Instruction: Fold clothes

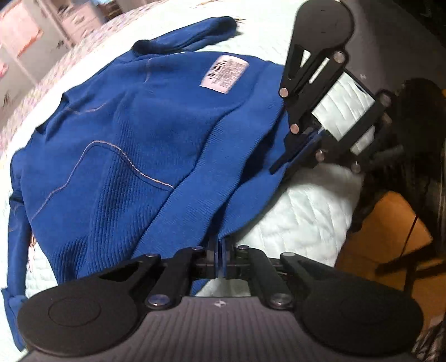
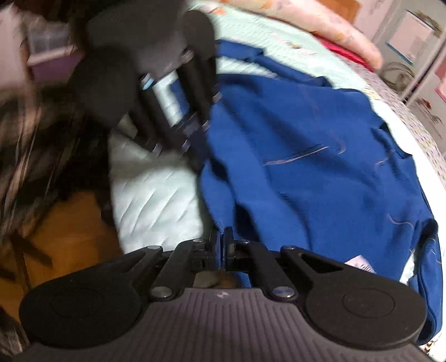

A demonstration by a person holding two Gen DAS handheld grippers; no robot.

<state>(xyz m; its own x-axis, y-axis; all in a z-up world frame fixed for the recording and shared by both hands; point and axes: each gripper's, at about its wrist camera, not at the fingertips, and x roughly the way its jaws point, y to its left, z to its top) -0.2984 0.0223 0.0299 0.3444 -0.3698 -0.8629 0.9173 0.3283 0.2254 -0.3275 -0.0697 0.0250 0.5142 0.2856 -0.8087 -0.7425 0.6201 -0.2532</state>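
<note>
A blue knit sweater (image 1: 133, 144) lies inside out on a pale quilted bed, with a white care label (image 1: 224, 73) showing. My left gripper (image 1: 220, 245) is shut on its ribbed hem at the near edge. In the same view my right gripper (image 1: 302, 149) is shut on the hem further right. From the right wrist view the sweater (image 2: 320, 156) spreads to the right, my right gripper (image 2: 222, 239) pinches its hem, and the left gripper (image 2: 192, 150) appears blurred at the upper left, also on the fabric.
The quilted bedcover (image 1: 306, 211) ends at the near side, with orange floor (image 1: 390, 222) below it. A pink blanket (image 2: 320, 25) lies at the bed's far end. White shelving (image 1: 36, 41) stands beyond the bed. Dark hair (image 2: 33, 144) hangs at the left.
</note>
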